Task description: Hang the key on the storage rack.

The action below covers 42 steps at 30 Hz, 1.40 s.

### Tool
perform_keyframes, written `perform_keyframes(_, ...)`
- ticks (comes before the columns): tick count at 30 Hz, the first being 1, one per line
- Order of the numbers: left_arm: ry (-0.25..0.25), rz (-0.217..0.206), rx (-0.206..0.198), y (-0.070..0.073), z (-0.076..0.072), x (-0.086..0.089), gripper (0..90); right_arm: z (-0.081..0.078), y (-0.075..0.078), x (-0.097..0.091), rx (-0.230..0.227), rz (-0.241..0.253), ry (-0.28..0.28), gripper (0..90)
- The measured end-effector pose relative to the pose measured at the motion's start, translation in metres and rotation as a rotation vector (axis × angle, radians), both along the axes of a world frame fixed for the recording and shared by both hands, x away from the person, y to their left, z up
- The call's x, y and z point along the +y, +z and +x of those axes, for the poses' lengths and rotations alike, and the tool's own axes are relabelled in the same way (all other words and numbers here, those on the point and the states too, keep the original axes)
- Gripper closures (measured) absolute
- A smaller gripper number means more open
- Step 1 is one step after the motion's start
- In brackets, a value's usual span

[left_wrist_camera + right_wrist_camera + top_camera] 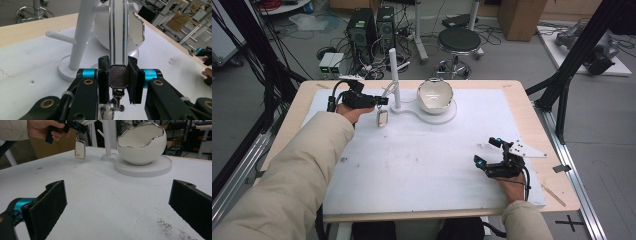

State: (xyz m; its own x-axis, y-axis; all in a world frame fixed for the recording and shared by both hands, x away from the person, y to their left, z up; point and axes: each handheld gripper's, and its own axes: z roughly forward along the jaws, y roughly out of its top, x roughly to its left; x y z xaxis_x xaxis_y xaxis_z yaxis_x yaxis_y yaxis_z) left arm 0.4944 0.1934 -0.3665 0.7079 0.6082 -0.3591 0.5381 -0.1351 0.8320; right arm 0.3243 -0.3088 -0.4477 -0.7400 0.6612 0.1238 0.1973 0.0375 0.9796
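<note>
A wooden table (532,115) fills the middle of the high view, most of its top covered by a white mat (422,160) with scattered dark marks. At the upper centre of the mat sits a white stand (424,112) made of a flat round base and an upright post (394,75) with short pegs. On the round base rests a white bowl (435,95) shaped like a cracked eggshell, with a silvery jagged rim, just right of the post.

A cream sleeve (292,175) enters from the lower left. The left gripper (379,101) is held just left of the post, above the mat; its jaws are pinched on the top of a key fob (382,118), a small rounded tag with a silver edge that hangs freely below the jaws, clear of the mat. In the left gripper view the jaws press on a dark textured piece with a metal clasp below it.

The right gripper (488,151) lies at the lower right of the mat, well apart from the stand, its jaws spread wide with nothing between them
</note>
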Motion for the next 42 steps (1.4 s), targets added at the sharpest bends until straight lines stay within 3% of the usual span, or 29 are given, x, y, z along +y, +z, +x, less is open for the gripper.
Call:
perform_keyframes(7,0.016,0.014,0.009,-0.004,0.002,-0.002,73.9,0.000,0.000,0.000,0.004,-0.002,-0.004,0.6)
perform_keyframes(13,0.026,0.032,-0.010,-0.007,0.003,-0.004,73.3,0.000,0.000,0.000,0.003,-0.003,-0.005,0.6)
perform_keyframes(15,0.049,0.033,-0.005,-0.007,0.003,-0.004,72.5,0.001,0.000,0.000,-0.001,-0.003,-0.007,0.6)
perform_keyframes(17,0.066,0.035,-0.005,-0.006,0.002,-0.003,63.7,0.001,0.000,0.000,0.005,0.000,-0.007,0.6)
perform_keyframes(20,0.064,0.061,-0.056,-0.003,-0.001,-0.002,51.2,0.000,0.000,0.000,0.003,-0.004,-0.008,0.6)
perform_keyframes(24,0.039,0.034,-0.129,0.001,-0.008,0.005,39.6,0.001,0.000,0.000,0.008,0.001,-0.011,0.5)
perform_keyframes(25,0.043,0.034,-0.159,0.002,-0.013,0.008,34.3,0.001,0.000,0.000,0.007,0.003,-0.015,0.6)
perform_keyframes(28,0.056,0.020,-0.165,0.004,-0.024,0.017,16.3,0.000,0.000,0.000,0.013,0.000,-0.020,0.5)
perform_keyframes(31,0.084,0.006,-0.241,0.003,-0.046,0.029,7.8,0.000,0.000,0.001,0.008,-0.008,-0.020,0.6)
perform_keyframes(33,0.103,-0.033,-0.285,-0.002,-0.065,0.041,1.8,0.000,0.000,0.001,-0.003,-0.016,-0.016,0.6)
perform_keyframes(36,0.119,-0.069,-0.312,-0.014,-0.088,0.056,1.7,-0.001,0.000,0.002,0.004,-0.020,-0.024,0.6)
perform_keyframes(38,0.133,-0.059,-0.334,-0.021,-0.103,0.063,1.7,0.000,0.000,0.002,0.001,-0.016,-0.024,0.6)
perform_keyframes(39,0.149,-0.033,-0.359,-0.023,-0.113,0.068,1.7,-0.001,0.000,0.001,0.010,-0.013,-0.028,0.6)
perform_keyframes(42,0.164,-0.031,-0.434,-0.026,-0.137,0.076,1.7,-0.001,0.000,0.002,0.001,-0.015,-0.037,0.5)
